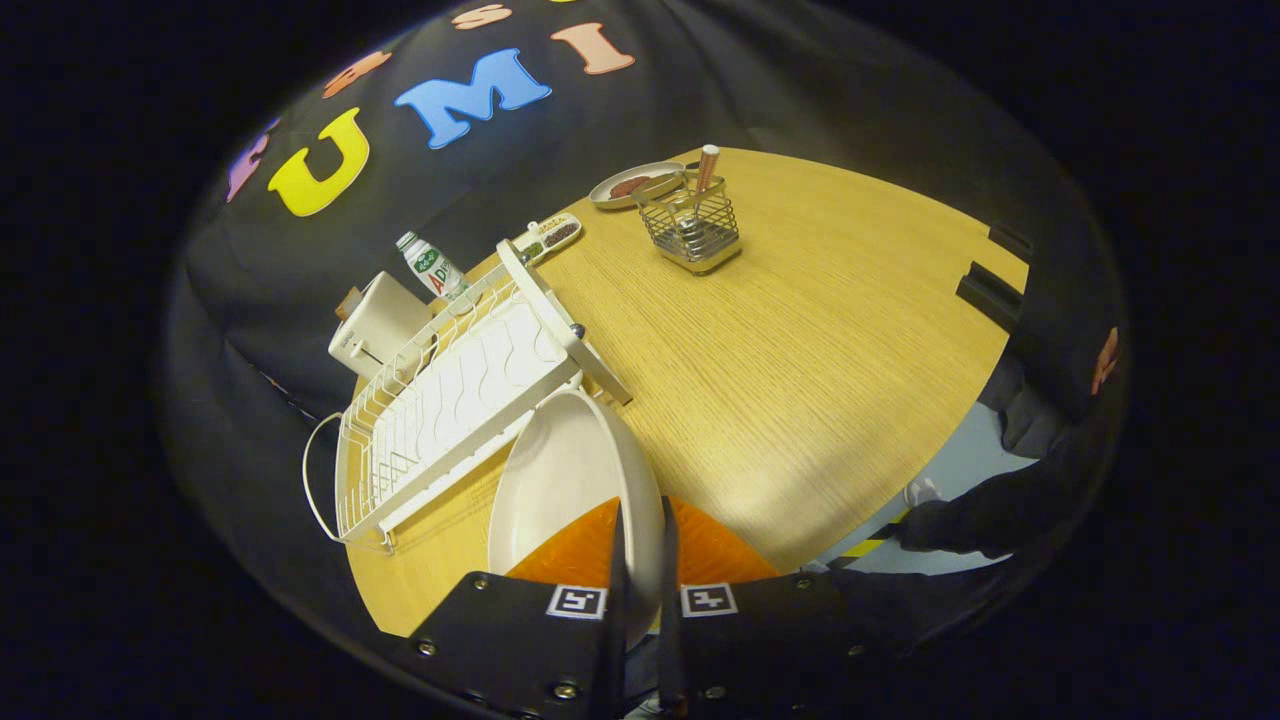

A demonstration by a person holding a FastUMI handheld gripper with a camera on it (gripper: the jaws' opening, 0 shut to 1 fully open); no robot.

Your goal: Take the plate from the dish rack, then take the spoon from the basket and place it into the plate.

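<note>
Gripper [640, 560], lower centre: fingers closed narrow on rim of plate [565, 480], both pressing. Plate lifted clear of dish rack [440, 410], centre left. Spoon [705, 170] standing in basket [692, 225], upper centre, untouched. Judged: stage one nearly done; plate set-down and spoon transfer remain.

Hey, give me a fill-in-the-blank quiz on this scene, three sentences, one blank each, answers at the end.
1. The claw is shut on the rim of the white ____.
2. The white dish rack stands on a ____ table.
3. The spoon stands upright in the wire ____, beyond the claw's fingers.

Missing words: plate; wooden; basket
</note>
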